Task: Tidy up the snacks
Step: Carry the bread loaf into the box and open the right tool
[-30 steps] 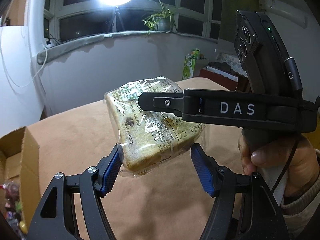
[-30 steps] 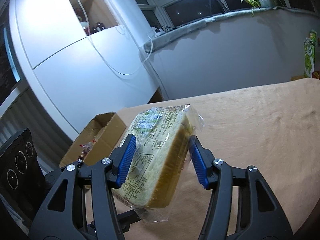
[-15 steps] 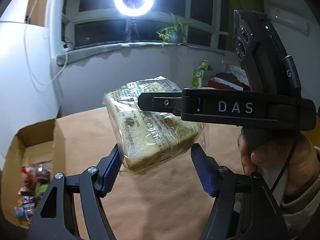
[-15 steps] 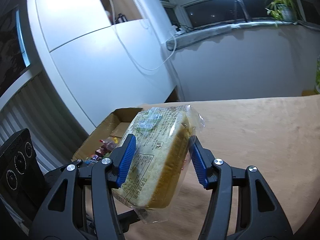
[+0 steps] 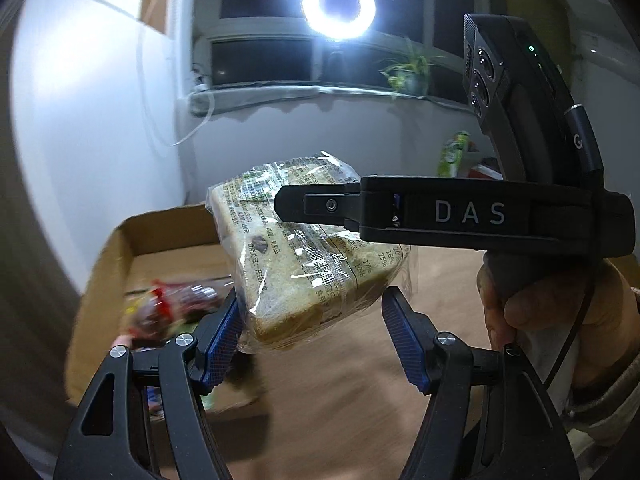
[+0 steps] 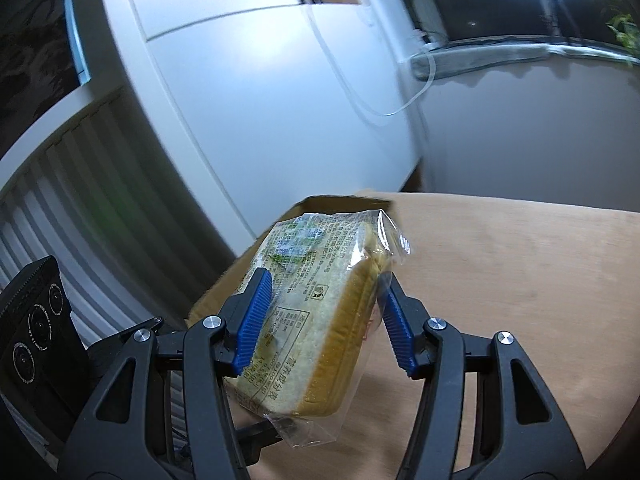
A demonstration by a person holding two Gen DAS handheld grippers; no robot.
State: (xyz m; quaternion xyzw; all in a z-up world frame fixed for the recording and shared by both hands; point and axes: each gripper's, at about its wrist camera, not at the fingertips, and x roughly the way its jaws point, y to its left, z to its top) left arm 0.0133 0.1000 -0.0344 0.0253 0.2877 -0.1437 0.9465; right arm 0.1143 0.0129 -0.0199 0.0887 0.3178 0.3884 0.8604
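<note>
Though blurred, apparently snacks (image 5: 168, 308) inside box (image 5: 168, 236).

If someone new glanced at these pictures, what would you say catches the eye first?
First, the wrapped bread, clamped between the blue pads of the right gripper and held in the air. Next, the glaring ring light up at the dark window. Then the open cardboard box at the left on the brown table, with blurred colourful snacks inside; the left gripper is open just below the bread.
</note>
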